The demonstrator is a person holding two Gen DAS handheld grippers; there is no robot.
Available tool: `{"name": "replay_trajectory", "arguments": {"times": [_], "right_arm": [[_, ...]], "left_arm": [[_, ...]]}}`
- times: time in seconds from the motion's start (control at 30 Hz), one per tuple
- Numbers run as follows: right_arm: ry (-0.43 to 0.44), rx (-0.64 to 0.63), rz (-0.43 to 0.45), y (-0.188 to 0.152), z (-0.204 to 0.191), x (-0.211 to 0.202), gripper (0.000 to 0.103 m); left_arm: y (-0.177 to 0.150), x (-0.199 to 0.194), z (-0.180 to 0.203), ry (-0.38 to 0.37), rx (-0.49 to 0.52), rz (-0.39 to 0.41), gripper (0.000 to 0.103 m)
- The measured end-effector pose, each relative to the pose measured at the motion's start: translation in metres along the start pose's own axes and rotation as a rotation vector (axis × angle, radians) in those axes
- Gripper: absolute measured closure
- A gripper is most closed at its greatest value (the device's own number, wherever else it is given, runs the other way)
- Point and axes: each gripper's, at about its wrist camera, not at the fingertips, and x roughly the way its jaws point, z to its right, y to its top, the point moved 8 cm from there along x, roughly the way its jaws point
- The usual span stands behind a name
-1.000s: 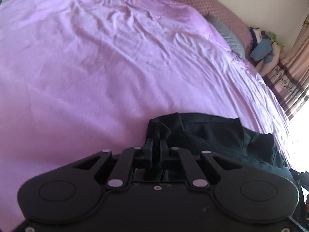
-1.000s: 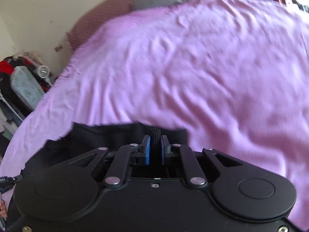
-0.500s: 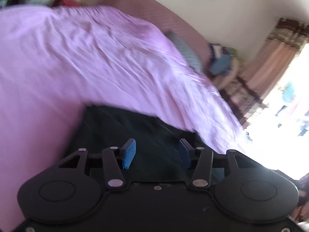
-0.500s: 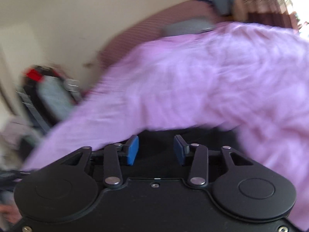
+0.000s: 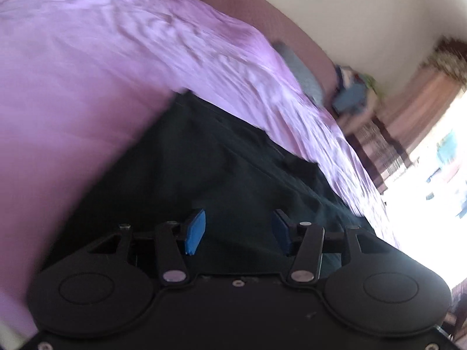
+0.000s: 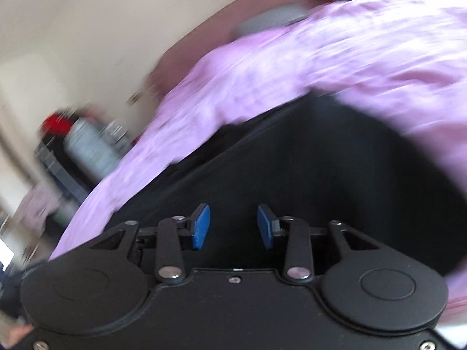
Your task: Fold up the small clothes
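1. A second ago each gripper was clenched on an edge of the dark garment; now both have let go. The left gripper [image 5: 238, 231] has its blue pads [image 5: 196, 230] standing wide apart and still spreading, with nothing pinched between them. The right gripper [image 6: 233, 226] is also released, its jaws narrower than half a second ago and drawing inward, and no cloth sits between its pads [image 6: 200, 226].
2. Both cameras have swung since then. In the left wrist view the curtain and bright window, earlier at the far right edge, now fill much of the right side. In the right wrist view far more wall and the clutter on the left have come in.
3. The dark garment [image 5: 221, 169] lies spread on the bed just beyond both sets of fingertips, flatter and wider than the bunched shape seen a second ago; the right wrist view shows it as a broad black patch [image 6: 335, 169].
4. The surface is a bed under a wrinkled lilac sheet [image 5: 87, 58], with a padded brownish headboard [image 5: 262, 11] behind it against a cream wall [image 5: 364, 8].
5. A grey pillow [image 5: 303, 73] rests at the head of the bed, with a heap of blue and mixed clothes [image 5: 353, 96] beside it and a patterned curtain [image 5: 408, 116] next to the bright window [image 5: 437, 204].
6. In the right wrist view, blurred belongings [image 6: 78, 143], red and grey, stand by the wall off the bed's side.
7. Count: two grippers, four blue pads, one dark garment, one pillow, one curtain, one heap of clothes.
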Motion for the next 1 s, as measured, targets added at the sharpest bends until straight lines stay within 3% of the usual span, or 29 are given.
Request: {"name": "replay_trajectory", "arguments": {"times": [0.07, 0.13, 0.17, 0.2, 0.27, 0.4, 0.5, 0.6, 0.8, 1.0], "right_arm": [[-0.080, 0.042, 0.044, 0.014, 0.033, -0.022, 0.069], [-0.172, 0.062, 0.075, 0.027, 0.064, -0.038, 0.067], [-0.213, 0.080, 0.073, 0.028, 0.078, -0.043, 0.053], [-0.247, 0.093, 0.059, 0.027, 0.092, -0.047, 0.051], [-0.192, 0.136, 0.045, 0.022, 0.104, -0.049, 0.053], [-0.232, 0.105, 0.095, 0.028, 0.094, -0.065, 0.051], [-0.218, 0.032, 0.169, 0.044, 0.058, -0.079, 0.051], [-0.124, -0.086, 0.170, 0.060, -0.005, -0.066, 0.051], [0.009, -0.276, 0.049, 0.063, -0.119, 0.012, 0.051], [0.078, -0.276, -0.105, 0.049, -0.170, 0.120, 0.051]], "left_arm": [[0.008, -0.011, -0.020, 0.077, 0.000, 0.028, 0.049], [0.013, -0.024, -0.042, 0.088, -0.058, 0.051, 0.049], [0.013, -0.028, -0.051, 0.069, -0.094, 0.044, 0.049], [0.011, -0.030, -0.056, 0.047, -0.123, 0.039, 0.049], [0.008, -0.032, -0.057, 0.032, -0.128, 0.041, 0.049], [0.014, -0.040, -0.039, 0.051, -0.090, 0.072, 0.050], [0.017, -0.050, -0.013, 0.020, -0.043, 0.088, 0.050], [0.016, -0.048, 0.015, 0.009, 0.049, 0.059, 0.049], [-0.007, -0.026, 0.045, 0.047, 0.191, -0.040, 0.048], [-0.025, -0.009, 0.042, 0.053, 0.230, -0.100, 0.047]]}}
